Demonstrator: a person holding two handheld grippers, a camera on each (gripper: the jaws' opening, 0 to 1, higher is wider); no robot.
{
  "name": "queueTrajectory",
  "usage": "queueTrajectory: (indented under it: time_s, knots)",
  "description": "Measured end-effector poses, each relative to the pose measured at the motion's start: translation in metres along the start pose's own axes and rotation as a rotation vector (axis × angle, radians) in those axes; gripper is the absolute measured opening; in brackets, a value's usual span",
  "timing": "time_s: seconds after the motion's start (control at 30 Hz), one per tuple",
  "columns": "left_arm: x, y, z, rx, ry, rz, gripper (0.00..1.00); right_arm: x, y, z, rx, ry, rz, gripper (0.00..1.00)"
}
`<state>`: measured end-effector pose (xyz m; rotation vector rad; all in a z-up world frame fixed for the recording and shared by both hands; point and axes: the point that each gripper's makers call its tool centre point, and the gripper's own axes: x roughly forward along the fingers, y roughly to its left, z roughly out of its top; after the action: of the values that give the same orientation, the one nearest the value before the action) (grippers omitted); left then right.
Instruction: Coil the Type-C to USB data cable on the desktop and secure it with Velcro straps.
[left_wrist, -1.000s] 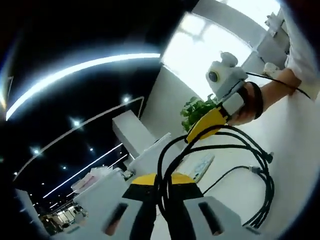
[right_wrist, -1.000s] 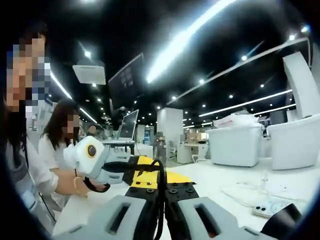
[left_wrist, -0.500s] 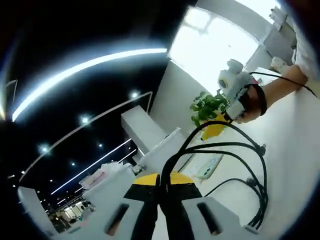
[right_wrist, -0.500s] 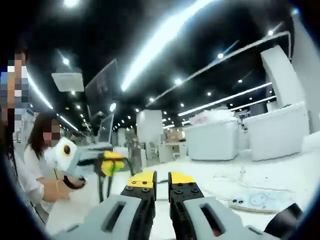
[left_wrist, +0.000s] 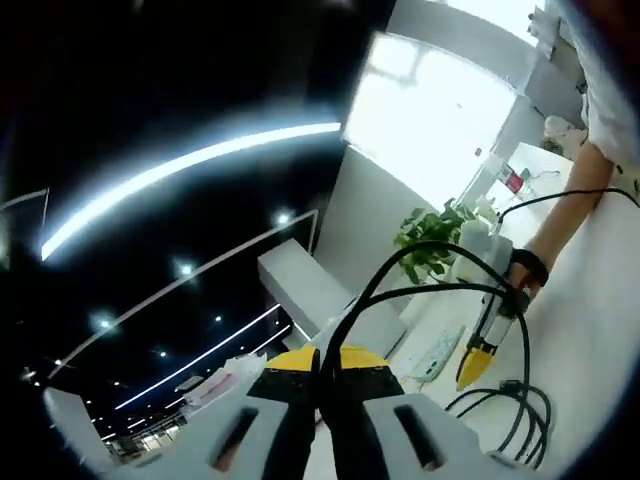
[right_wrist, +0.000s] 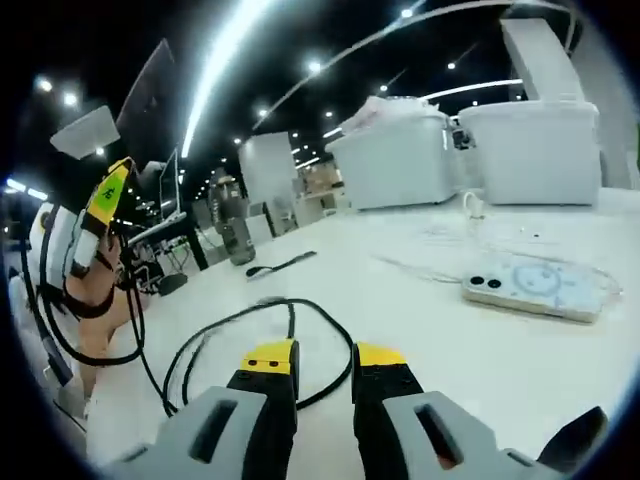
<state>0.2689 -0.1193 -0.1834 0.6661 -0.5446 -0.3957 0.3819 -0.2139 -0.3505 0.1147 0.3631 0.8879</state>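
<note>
While the left gripper (left_wrist: 320, 362) pinches the black cable (left_wrist: 420, 290) between its yellow-tipped jaws, raised off the desk, the coiling step looks only partly done. In the left gripper view the cable climbs out of the closed jaws at 6 o'clock, arcs up toward 2 o'clock and drops to a loose bundle of loops on the white desk (left_wrist: 590, 330) near 4 o'clock. The right gripper (left_wrist: 478, 360) shows there too, at about 4 o'clock, yellow tip pointing down just above those loops, a hand (left_wrist: 525, 272) behind it.

In the right gripper view the right gripper's (right_wrist: 325, 358) jaws stand a little apart with nothing between them, hovering over the desk (right_wrist: 400, 300). Ahead of them, toward 10 o'clock, a slack loop of the cable (right_wrist: 290, 310) lies flat on the desk, and further strands hang from the raised left gripper (right_wrist: 105, 195) at 9 o'clock. A phone (right_wrist: 535, 285) lies at 3 o'clock, well apart from the cable, with white bins (right_wrist: 470, 140) behind it.

My reading: the loops are uneven and no strap is on them. The next move probably calls for the free gripper to catch the slack loop on the desk and bring it up against the held strands, so the turns sit together before any strap goes round. I cannot make out a Velcro strap.
</note>
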Motion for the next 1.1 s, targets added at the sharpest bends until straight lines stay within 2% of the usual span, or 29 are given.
queueTrajectory:
  time_s: [0.17,0.23,0.3,0.37,0.43,0.57,0.67,0.7,0.73,0.8,0.83,0.9,0.97,1.0,1.1]
  knots:
    - [0.002,-0.004,-0.001,-0.016,-0.003,-0.018,0.07,0.001,-0.01,-0.006,0.016,0.014,-0.03,0.2]
    - [0.003,-0.007,-0.006,-0.002,0.015,-0.027,0.07,0.002,-0.005,-0.009,0.026,0.023,-0.005,0.2]
    - [0.005,-0.009,-0.009,0.0,0.025,-0.034,0.07,0.003,0.013,-0.007,0.026,0.016,0.061,0.21]
    - [0.005,-0.01,-0.011,-0.007,0.027,-0.038,0.07,0.006,0.03,-0.005,-0.033,0.023,0.095,0.24]
    - [0.005,-0.01,-0.011,-0.019,0.027,-0.039,0.07,0.014,0.038,-0.011,-0.146,0.07,0.083,0.24]
    - [0.005,-0.008,-0.011,-0.034,0.024,-0.036,0.07,0.029,0.036,-0.027,-0.275,0.17,0.033,0.23]
    - [0.004,-0.007,-0.009,-0.039,0.016,-0.034,0.07,0.036,0.04,-0.037,-0.29,0.212,0.024,0.17]
    - [0.004,-0.007,-0.007,-0.042,0.011,-0.035,0.07,0.037,0.04,-0.034,-0.31,0.202,0.004,0.1]
    - [0.004,-0.008,-0.006,-0.045,0.006,-0.037,0.07,0.036,0.038,-0.033,-0.367,0.213,-0.013,0.05]
    - [0.004,-0.01,-0.007,-0.068,0.005,-0.048,0.07,0.034,0.038,-0.031,-0.426,0.213,-0.013,0.03]
    - [0.005,-0.012,-0.008,-0.075,0.008,-0.053,0.07,0.032,0.039,-0.03,-0.415,0.21,-0.01,0.02]
    - [0.006,-0.015,-0.012,-0.085,0.017,-0.064,0.07,0.028,0.038,-0.021,-0.412,0.174,-0.006,0.02]
    - [0.007,-0.019,-0.015,-0.099,0.024,-0.076,0.07,0.021,0.035,0.0,-0.381,0.092,-0.03,0.01]
    - [0.008,-0.021,-0.018,-0.104,0.029,-0.084,0.07,0.014,0.034,0.014,-0.364,0.031,-0.037,0.01]
    - [0.012,-0.029,-0.029,-0.104,0.062,-0.103,0.07,-0.006,0.042,0.044,-0.324,-0.103,-0.013,0.01]
